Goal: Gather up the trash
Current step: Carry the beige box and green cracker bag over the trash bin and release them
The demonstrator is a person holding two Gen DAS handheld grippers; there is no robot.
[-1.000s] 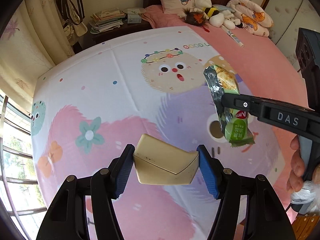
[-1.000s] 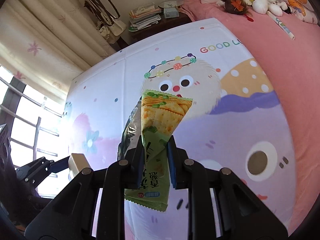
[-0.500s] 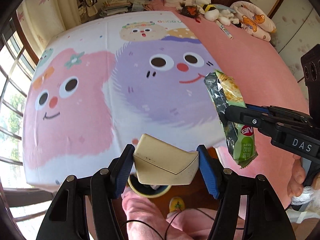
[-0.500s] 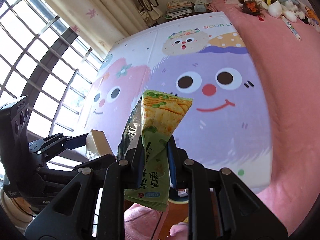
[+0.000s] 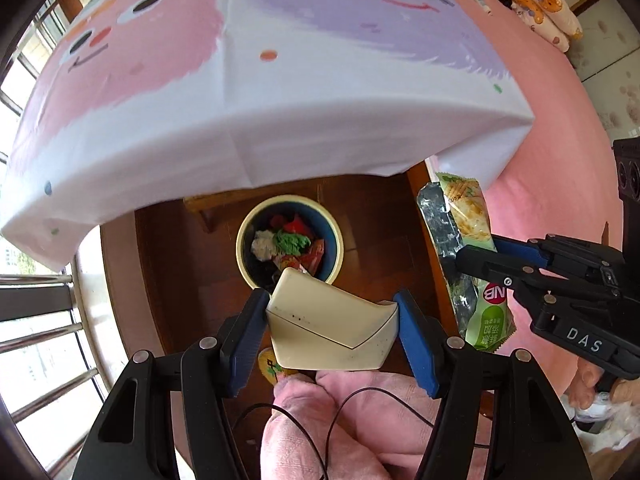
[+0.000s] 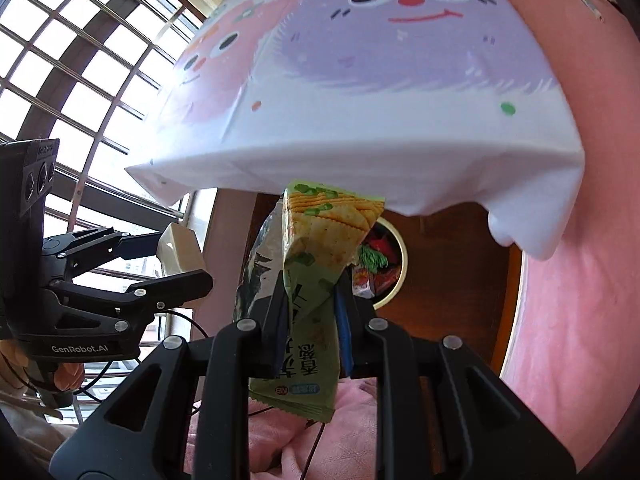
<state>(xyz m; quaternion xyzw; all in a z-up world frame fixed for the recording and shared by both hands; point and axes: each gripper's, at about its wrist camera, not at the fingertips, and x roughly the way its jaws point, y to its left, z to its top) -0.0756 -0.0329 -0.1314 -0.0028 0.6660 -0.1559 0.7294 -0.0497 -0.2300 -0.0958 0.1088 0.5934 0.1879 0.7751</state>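
Observation:
My left gripper [image 5: 330, 308] is shut on a cream, wedge-shaped box [image 5: 332, 332], held across its width by the blue pads. It hangs just above the near rim of a round bin [image 5: 240, 240] on the wooden floor, cream-rimmed and blue inside, with red and green wrappers in it. My right gripper [image 6: 310, 304] is shut on a green cracker wrapper [image 6: 320, 240] that stands upright between its fingers. In the right wrist view the bin [image 6: 402, 264] shows partly behind the wrapper. In the left wrist view the right gripper [image 5: 480, 256] and wrapper [image 5: 468, 216] sit to the bin's right.
The foot of the bed overhangs the floor, with its cartoon-print sheet [image 5: 280, 80] and a pink cover [image 5: 560, 200]. Window bars [image 5: 40, 320] stand at the left. A person's pink trouser legs [image 5: 340, 420] and a thin black cable lie below the grippers. A yellow slipper [image 5: 270, 364] shows.
Both grippers have drawn back from over the bed past its foot edge and tipped downward. The bin on the floor has come into view. Both grips are unchanged.

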